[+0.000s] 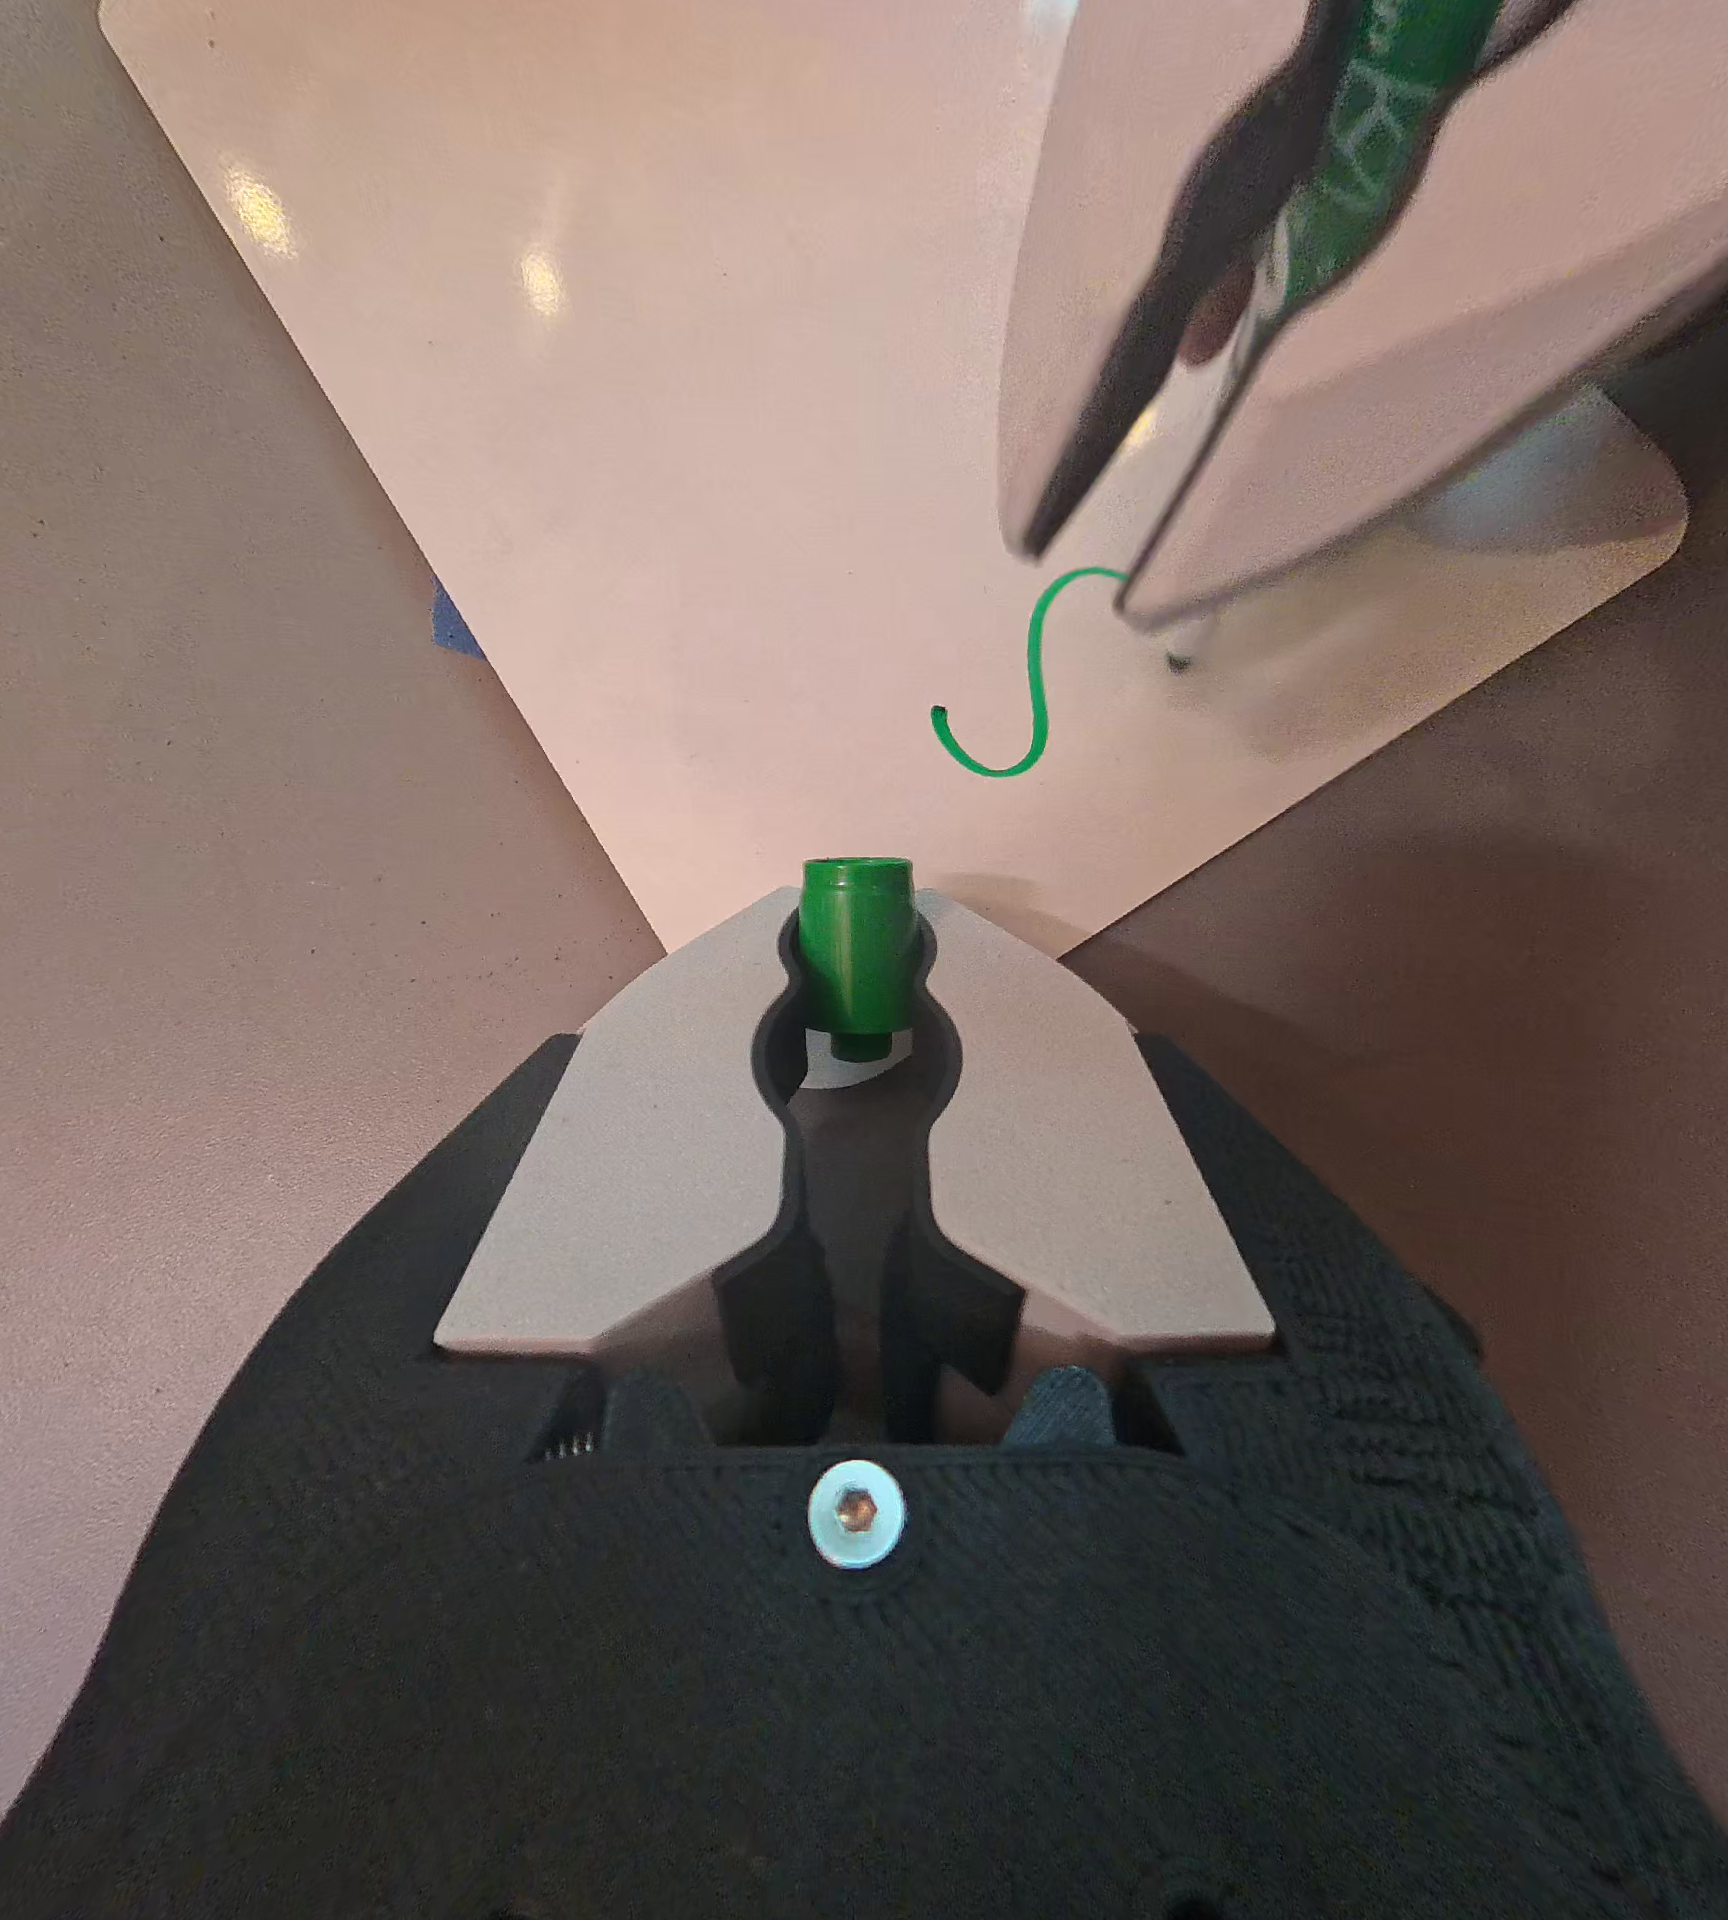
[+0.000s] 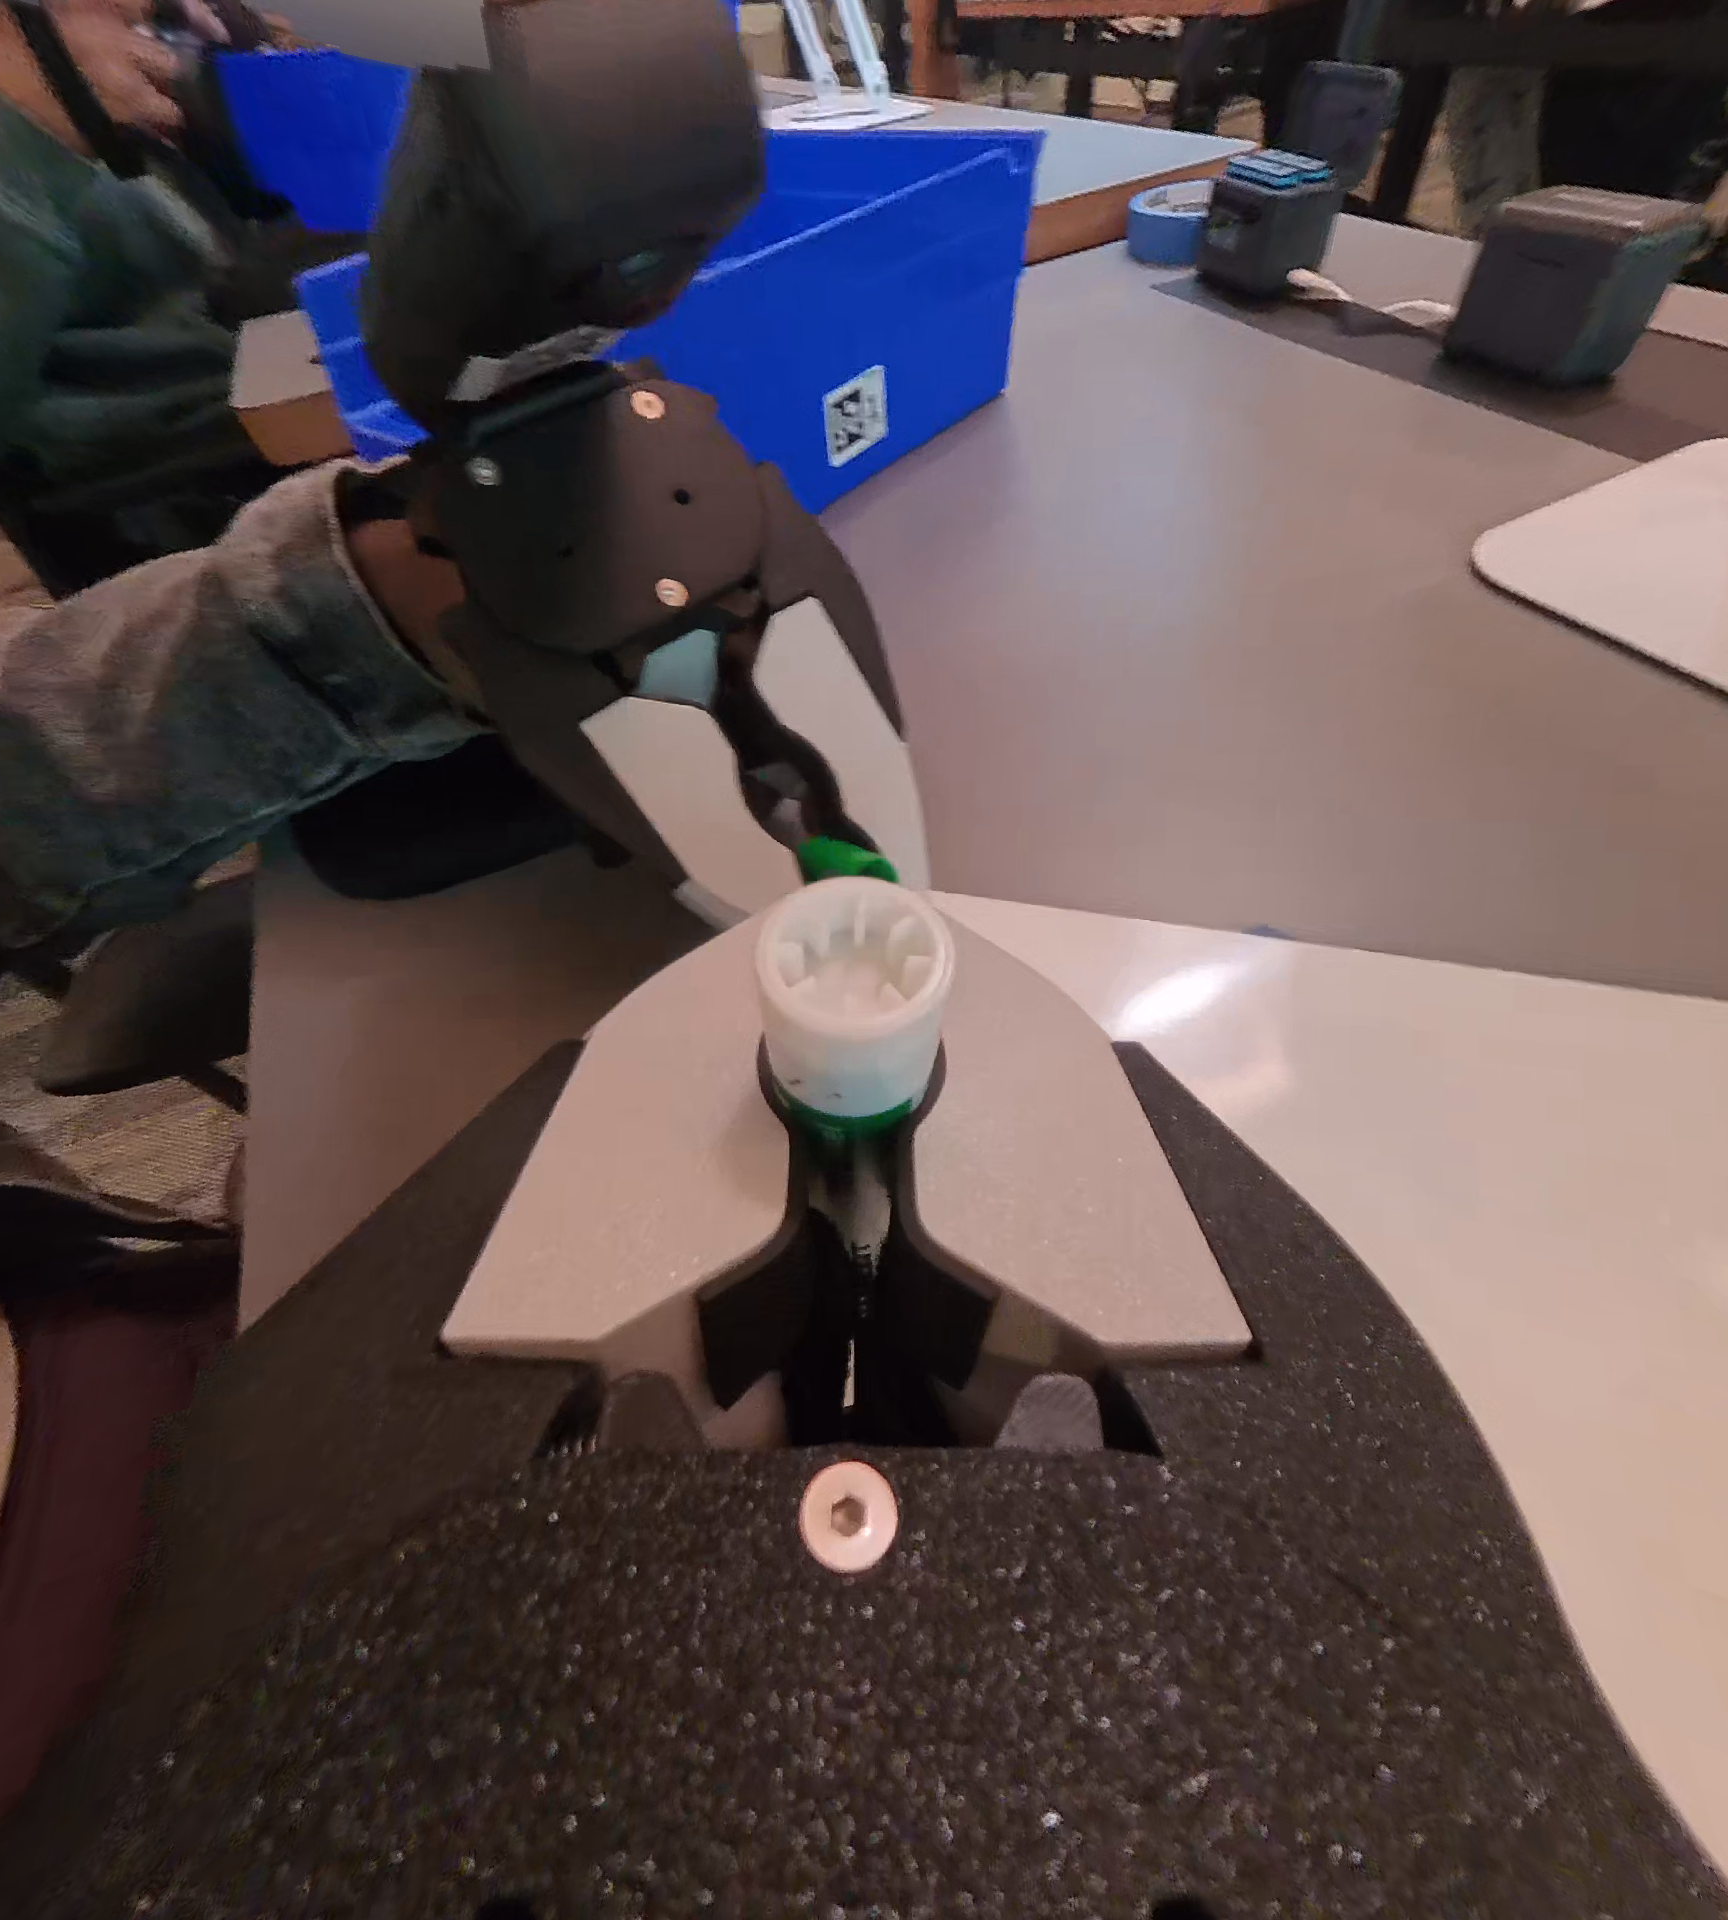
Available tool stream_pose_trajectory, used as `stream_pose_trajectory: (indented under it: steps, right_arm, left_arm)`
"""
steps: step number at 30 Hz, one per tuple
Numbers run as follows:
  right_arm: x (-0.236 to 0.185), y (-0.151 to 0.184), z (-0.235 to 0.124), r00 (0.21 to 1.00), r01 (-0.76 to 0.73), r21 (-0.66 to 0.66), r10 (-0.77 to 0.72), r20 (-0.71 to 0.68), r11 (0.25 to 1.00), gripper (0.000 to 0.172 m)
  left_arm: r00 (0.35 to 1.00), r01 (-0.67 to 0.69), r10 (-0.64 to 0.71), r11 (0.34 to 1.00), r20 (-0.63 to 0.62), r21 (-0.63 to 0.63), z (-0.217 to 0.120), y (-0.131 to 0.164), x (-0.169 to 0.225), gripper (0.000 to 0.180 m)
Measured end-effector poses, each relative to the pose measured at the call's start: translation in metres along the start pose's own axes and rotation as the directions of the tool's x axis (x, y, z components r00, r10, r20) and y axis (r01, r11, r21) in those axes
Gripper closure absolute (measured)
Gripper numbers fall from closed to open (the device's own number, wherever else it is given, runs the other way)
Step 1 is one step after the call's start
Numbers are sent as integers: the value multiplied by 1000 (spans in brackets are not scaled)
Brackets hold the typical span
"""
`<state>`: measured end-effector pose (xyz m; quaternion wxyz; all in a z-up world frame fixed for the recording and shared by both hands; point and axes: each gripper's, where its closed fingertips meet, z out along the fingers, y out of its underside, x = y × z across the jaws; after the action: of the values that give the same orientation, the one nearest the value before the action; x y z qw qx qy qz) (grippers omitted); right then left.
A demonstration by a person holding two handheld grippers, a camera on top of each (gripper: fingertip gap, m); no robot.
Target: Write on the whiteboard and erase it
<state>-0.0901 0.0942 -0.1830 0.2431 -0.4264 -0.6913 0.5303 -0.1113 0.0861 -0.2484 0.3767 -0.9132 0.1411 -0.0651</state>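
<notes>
A white whiteboard (image 1: 683,468) lies flat on the grey table (image 1: 112,727). A green curved stroke (image 1: 1031,675) is drawn on it. My left gripper (image 1: 858,935) is shut on a green marker cap (image 1: 855,951) and hovers at the board's near corner. It also shows in the right wrist view (image 2: 829,842) with the cap (image 2: 839,860). My right gripper (image 2: 852,1039) is shut on the green marker (image 2: 852,997), whose white rear end sticks out past the fingers. In the left wrist view the right gripper (image 1: 1078,571) holds the marker (image 1: 1359,177) tilted, with its tip (image 1: 1177,657) down at the board, right of the stroke's upper end.
A blue bin (image 2: 839,281) stands behind the left gripper. A blue tape roll (image 2: 1166,223) and dark boxes (image 2: 1566,281) sit at the back. A white flat base (image 2: 1649,582) lies at the right. A person's sleeve (image 2: 164,675) is at the left. Blue tape (image 1: 453,623) marks the board's edge. My hands' fingertips stand some 7 cm from each other. The white flat base (image 2: 1649,582) lies around 30 cm away from my left fingertips.
</notes>
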Motion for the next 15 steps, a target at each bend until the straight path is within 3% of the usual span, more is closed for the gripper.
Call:
stream_pose_trajectory:
  steps: [10, 15]
  right_arm:
    - [49, -19, 26, 998, 1, 78, 4, -68, 997, 160]
    - [52, -11, 9, 995, -7, 44, 12, -100, 999, 160]
  left_arm:
    - [1000, 8, -8, 1000, -7, 0, 0, 0, 0, 165]
    - [1000, 3, -3, 1000, -3, 0, 0, 0, 0, 165]
